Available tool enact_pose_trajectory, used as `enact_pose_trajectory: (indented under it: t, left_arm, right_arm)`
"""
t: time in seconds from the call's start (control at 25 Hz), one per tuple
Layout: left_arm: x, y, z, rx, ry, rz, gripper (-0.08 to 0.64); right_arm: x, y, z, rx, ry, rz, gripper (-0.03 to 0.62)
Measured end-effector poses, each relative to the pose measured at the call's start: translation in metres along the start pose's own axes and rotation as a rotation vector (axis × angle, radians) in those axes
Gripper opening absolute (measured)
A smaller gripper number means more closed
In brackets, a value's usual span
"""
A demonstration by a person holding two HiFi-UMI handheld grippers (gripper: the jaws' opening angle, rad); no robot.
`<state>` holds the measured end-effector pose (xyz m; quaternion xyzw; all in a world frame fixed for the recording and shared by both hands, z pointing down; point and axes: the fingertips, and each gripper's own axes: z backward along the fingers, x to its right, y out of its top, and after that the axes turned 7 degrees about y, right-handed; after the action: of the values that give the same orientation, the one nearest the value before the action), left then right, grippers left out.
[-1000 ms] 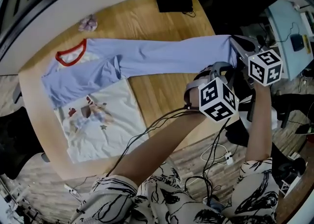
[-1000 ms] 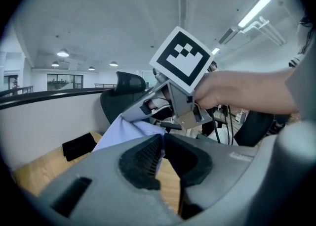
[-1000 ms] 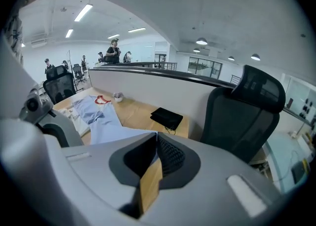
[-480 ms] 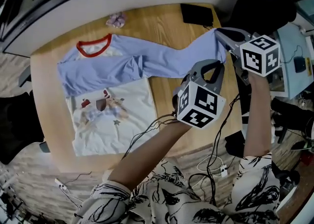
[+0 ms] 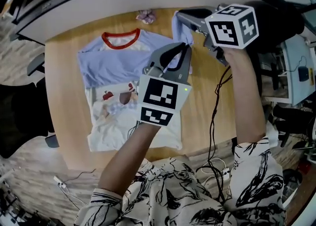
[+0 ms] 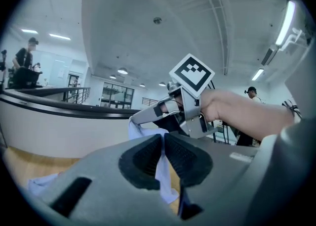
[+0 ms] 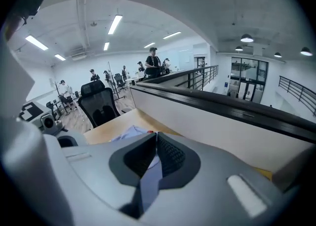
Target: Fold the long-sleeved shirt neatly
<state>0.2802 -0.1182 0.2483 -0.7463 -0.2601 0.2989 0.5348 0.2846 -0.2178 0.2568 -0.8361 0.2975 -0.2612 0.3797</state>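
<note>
Head view: the long-sleeved shirt [image 5: 111,64] lies flat on a wooden table [image 5: 64,101]. Its red collar [image 5: 120,38] points to the far edge and its hem toward the person, so its long axis runs far to near. 1 blue sleeve [image 5: 181,28] is raised right of the collar.

Left gripper view: the left gripper [image 5: 185,48] is clamped on sleeve fabric.

Right gripper view: the right gripper [image 5: 177,18] pinches blue cloth too (office chair [image 7: 98,104], railing [image 7: 207,74] and strip lights behind).
</note>
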Motion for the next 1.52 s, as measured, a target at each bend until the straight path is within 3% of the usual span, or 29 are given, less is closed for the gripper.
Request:
enact_pose_trajectory:
  t: [0.24, 0.6, 0.96, 1.2, 1.52]
  left_arm:
    - [-0.08, -0.01, 0.047, 0.007, 0.121, 0.048, 0.031]
    - [-0.155, -0.029, 0.101, 0.015, 0.237, 0.096, 0.031]
    - [-0.227, -0.097, 0.13, -0.063, 0.364, 0.178, 0.038]
    - [-0.274, -0.163, 0.147, -0.132, 0.447, 0.388, 0.037]
    - [-0.313, -0.233, 0.157, -0.196, 0.487, 0.563, 0.037]
  right_arm:
    - [-0.049, 0.031, -0.075, -0.029, 0.097, 0.035, 0.02]
    - [-0.105, 0.055, -0.16, -0.064, 0.19, 0.075, 0.02]
    - [-0.142, 0.039, -0.255, -0.149, 0.249, 0.096, 0.02]
    - [-0.159, 0.006, -0.322, -0.211, 0.238, 0.098, 0.02]
    - [-0.159, -0.045, -0.395, -0.289, 0.199, 0.026, 0.02]
